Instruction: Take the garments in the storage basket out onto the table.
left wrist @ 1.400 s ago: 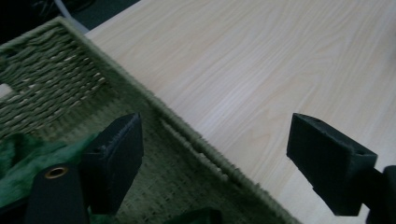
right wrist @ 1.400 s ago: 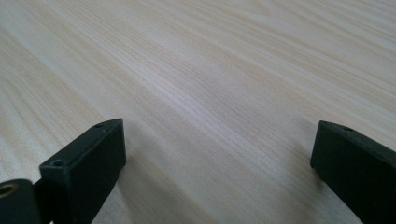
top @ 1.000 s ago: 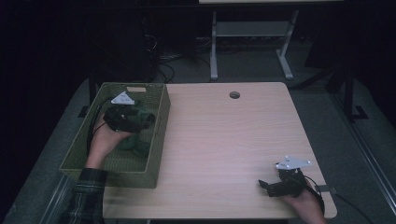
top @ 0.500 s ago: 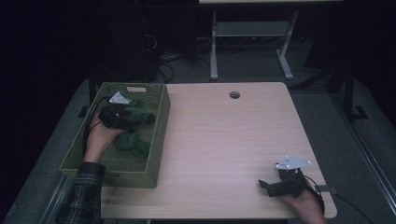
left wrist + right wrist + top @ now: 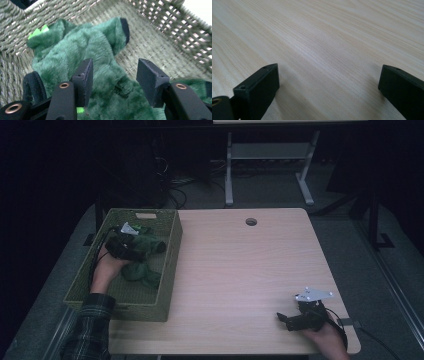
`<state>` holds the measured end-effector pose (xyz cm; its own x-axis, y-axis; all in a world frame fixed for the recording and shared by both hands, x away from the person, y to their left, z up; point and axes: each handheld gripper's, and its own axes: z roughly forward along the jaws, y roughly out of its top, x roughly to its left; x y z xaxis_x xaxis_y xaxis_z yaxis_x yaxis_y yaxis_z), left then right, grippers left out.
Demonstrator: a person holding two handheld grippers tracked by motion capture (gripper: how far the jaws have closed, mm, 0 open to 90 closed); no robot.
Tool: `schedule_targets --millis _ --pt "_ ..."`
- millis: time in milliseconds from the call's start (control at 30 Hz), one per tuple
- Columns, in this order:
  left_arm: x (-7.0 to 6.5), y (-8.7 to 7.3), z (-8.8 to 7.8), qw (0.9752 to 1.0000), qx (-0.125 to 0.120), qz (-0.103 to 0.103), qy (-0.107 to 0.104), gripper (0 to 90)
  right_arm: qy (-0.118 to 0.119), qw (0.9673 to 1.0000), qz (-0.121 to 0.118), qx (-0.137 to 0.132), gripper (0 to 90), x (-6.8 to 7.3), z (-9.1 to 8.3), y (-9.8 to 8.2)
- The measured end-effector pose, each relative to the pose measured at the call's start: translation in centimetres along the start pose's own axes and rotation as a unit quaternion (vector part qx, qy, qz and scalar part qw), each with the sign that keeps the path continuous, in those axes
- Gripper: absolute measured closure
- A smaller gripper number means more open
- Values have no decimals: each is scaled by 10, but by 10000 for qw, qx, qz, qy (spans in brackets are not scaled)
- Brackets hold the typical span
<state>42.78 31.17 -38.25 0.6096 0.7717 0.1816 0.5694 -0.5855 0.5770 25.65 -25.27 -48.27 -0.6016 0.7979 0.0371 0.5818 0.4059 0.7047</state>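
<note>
the left gripper [image 5: 113,86] sits inside the green woven basket [image 5: 170,265], its jaws half-wide and just closing, the green plush dinosaur [image 5: 82,55] between them. the right gripper [image 5: 329,92] rests wide-jawed over the pale wood worktop [image 5: 250,270]; the room is dark.

Fuzzy green plush toy [image 5: 82,57], rough woven basket [image 5: 155,27], matt wooden table [image 5: 324,37]

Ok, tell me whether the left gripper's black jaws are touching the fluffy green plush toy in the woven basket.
Cannot tell. In the left gripper view the left gripper straddles the fluffy green plush toy, its jaws having just been closing, but neither contact nor gap with the fur shows plainly.
</note>
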Motion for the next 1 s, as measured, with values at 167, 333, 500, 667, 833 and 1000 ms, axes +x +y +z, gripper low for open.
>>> schedule_targets --millis 167,333,500,667,833,1000 --pt "2 -3 8 9998 191 -26 81 472 -9 10000 -21 -13 29 0 0 0" --pt "5 -7 17 9991 398 -63 134 495 -12 10000 -21 -14 29 0 0 0" --pt "8 -11 23 9983 551 -152 146 536 -11 10000 -23 -14 29 0 0 0" --pt "10 -13 25 9977 612 -210 187 626 -12 10000 -16 -10 29 0 0 0" --pt "12 -13 23 9970 674 -380 84 766 -10 10000 -21 -13 29 0 0 0" --pt "15 -13 18 9960 633 -634 -1 814 -10 10000 -21 -13 29 0 0 0"
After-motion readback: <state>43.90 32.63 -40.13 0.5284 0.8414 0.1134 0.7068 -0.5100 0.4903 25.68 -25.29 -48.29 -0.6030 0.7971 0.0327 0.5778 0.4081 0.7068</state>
